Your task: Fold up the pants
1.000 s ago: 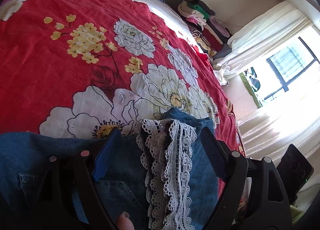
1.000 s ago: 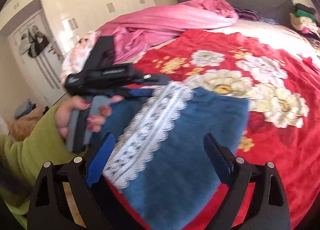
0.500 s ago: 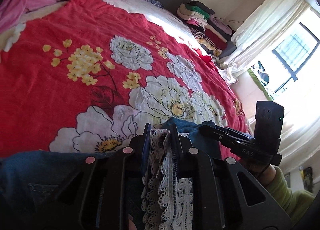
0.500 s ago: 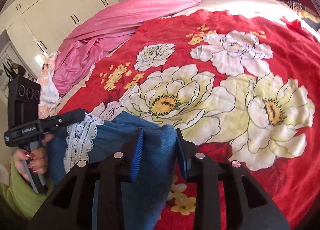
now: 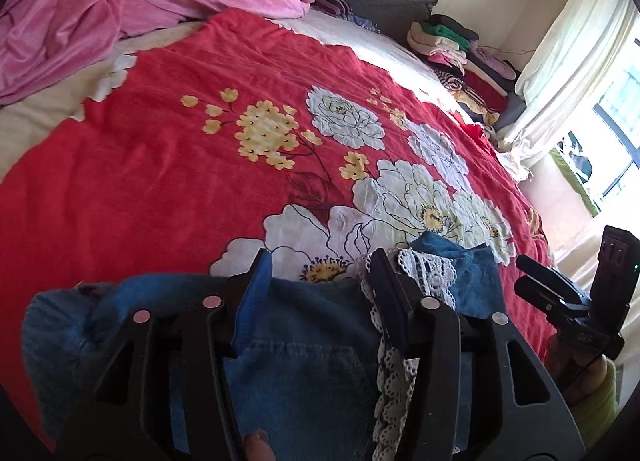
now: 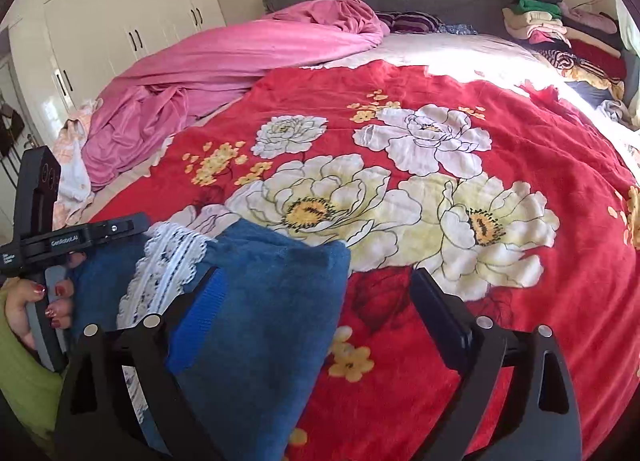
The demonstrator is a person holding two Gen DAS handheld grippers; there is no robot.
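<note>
Pants (image 6: pixel 256 301) folded on blanket (image 6: pixel 520 133) — near end cut off.

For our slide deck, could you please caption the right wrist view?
Right gripper, jaws open, over folded blue pants with lace trim on a red floral blanket.

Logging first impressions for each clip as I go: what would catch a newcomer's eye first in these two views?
The red floral blanket covering most of the bed dominates both views. At its near edge lie the blue denim pants with white lace trim, with the open left hand-held gripper and open right hand-held gripper poised over them. A crumpled pink sheet is heaped toward the headboard.
</note>
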